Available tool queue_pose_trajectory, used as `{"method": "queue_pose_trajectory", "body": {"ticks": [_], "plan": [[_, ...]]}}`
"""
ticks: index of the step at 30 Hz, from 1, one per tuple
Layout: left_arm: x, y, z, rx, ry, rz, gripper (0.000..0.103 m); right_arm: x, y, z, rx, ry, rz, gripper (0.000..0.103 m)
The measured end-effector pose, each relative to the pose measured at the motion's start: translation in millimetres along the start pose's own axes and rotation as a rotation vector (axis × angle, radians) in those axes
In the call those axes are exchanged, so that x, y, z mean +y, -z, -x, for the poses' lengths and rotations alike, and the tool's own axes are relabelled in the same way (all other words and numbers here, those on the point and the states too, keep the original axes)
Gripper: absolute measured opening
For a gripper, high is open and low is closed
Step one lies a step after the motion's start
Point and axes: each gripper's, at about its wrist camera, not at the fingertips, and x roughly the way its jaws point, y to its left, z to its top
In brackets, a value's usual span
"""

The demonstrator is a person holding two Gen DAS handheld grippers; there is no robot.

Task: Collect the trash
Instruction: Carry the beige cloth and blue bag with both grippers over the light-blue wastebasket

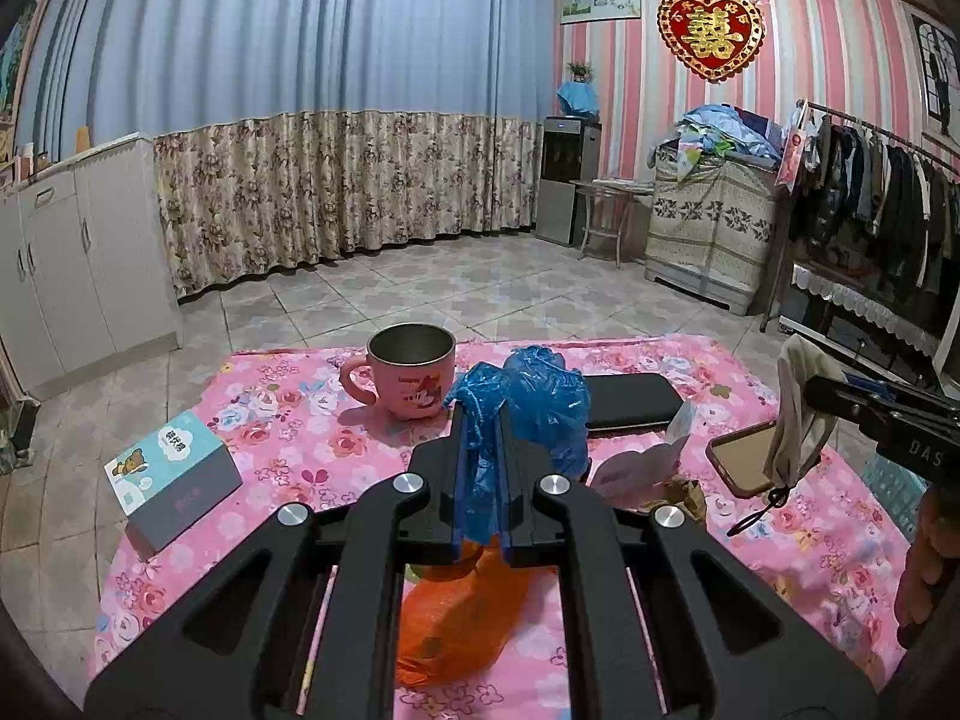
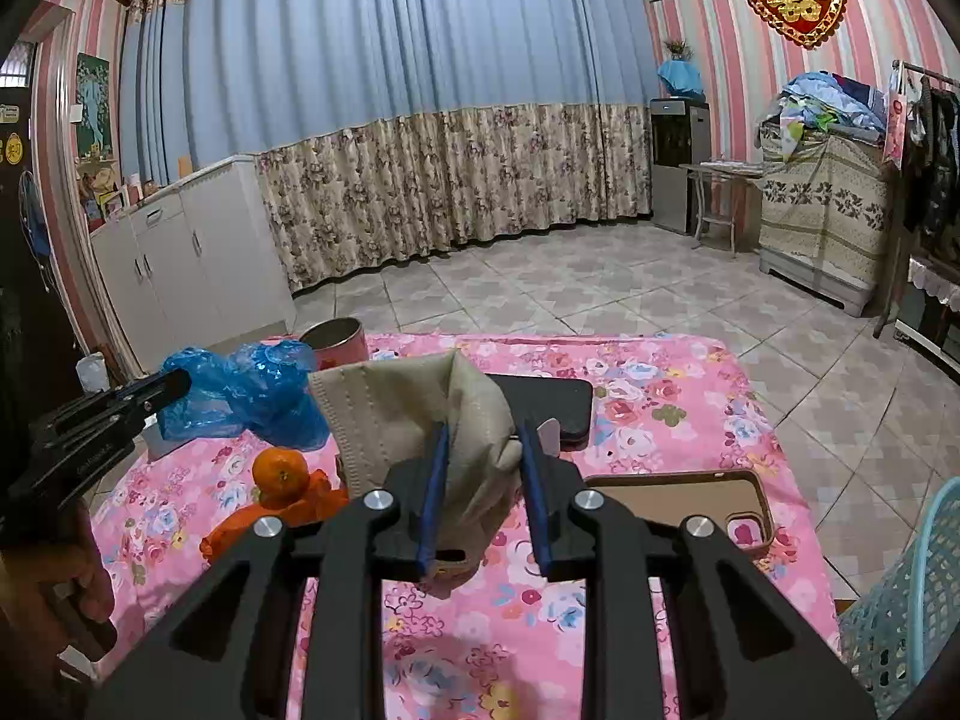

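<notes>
My left gripper (image 1: 483, 414) is shut on a crumpled blue plastic bag (image 1: 534, 402) and holds it above the pink floral table (image 1: 270, 420); the bag also shows in the right wrist view (image 2: 252, 390). My right gripper (image 2: 483, 429) is shut on a beige face mask (image 2: 414, 408), lifted off the table; the mask hangs at the right in the left wrist view (image 1: 798, 408). An orange plastic bag (image 1: 462, 612) lies under my left gripper, with an orange fruit (image 2: 280, 473) on it.
A pink mug (image 1: 408, 372), a small box (image 1: 174, 474), a black case (image 1: 630, 399), a phone case (image 2: 690, 504) and a white paper scrap (image 1: 642, 462) lie on the table. A light blue mesh basket (image 2: 906, 606) stands at the table's right.
</notes>
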Motion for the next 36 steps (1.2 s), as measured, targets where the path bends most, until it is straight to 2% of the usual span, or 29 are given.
{"method": "queue_pose_trajectory", "body": {"ticks": [7, 13, 16, 21, 23, 26, 31, 36], "plan": [[-15, -9, 5, -0.001, 0.019, 0.007, 0.006, -16, -6, 11, -0.034, 0.056, -0.008, 0.024], [-69, -21, -1, 0.0, 0.078, -0.048, 0.006, -83, -17, 58, -0.118, 0.174, -0.098, 0.024], [-110, -29, -4, -0.006, 0.136, -0.072, 0.006, -116, -17, 78, -0.124, 0.242, -0.109, 0.024], [-205, -40, -7, -0.012, 0.267, -0.136, 0.006, -184, -11, 134, -0.142, 0.467, -0.142, 0.024], [-242, -42, -11, 0.002, 0.334, -0.135, 0.006, -215, -5, 161, -0.123, 0.599, -0.148, 0.024], [-302, -38, -11, 0.018, 0.428, -0.164, 0.006, -251, 9, 185, -0.085, 0.681, -0.195, 0.027], [-396, -15, -17, 0.076, 0.551, -0.221, 0.006, -299, 31, 206, -0.058, 0.73, -0.317, 0.027], [-450, 8, -23, 0.133, 0.609, -0.274, 0.006, -322, 40, 211, -0.06, 0.741, -0.367, 0.027]]}}
